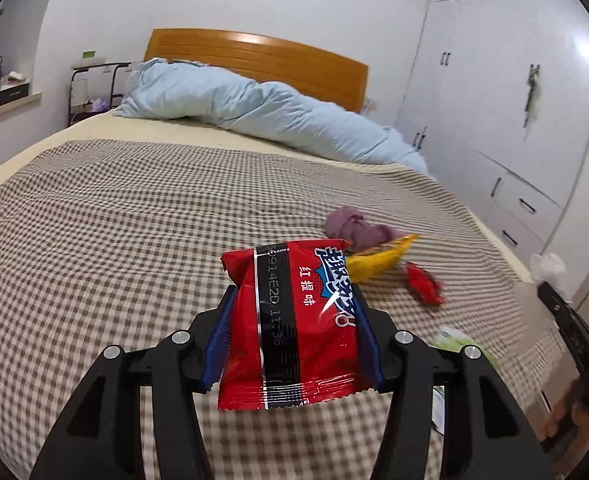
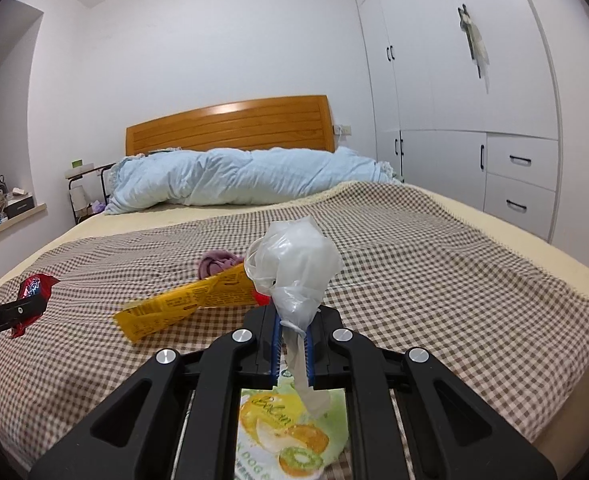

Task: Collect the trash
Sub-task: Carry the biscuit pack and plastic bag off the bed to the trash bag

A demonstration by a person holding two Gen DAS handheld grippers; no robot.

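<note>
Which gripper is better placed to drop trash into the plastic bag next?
Left. The left gripper already holds the red snack packet clear of the bed, while the right gripper is shut on the plastic bag, so it can only hold that.

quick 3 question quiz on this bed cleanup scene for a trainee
1. True or false: the left gripper holds a red snack packet.
2. What is pinched in the right gripper? A) clear plastic bag B) purple cloth C) yellow wrapper
3. Which piece of trash lies on the checked blanket next to the purple cloth?

Key: 1 true. 2 A, the clear plastic bag. 3 the yellow wrapper.
</note>
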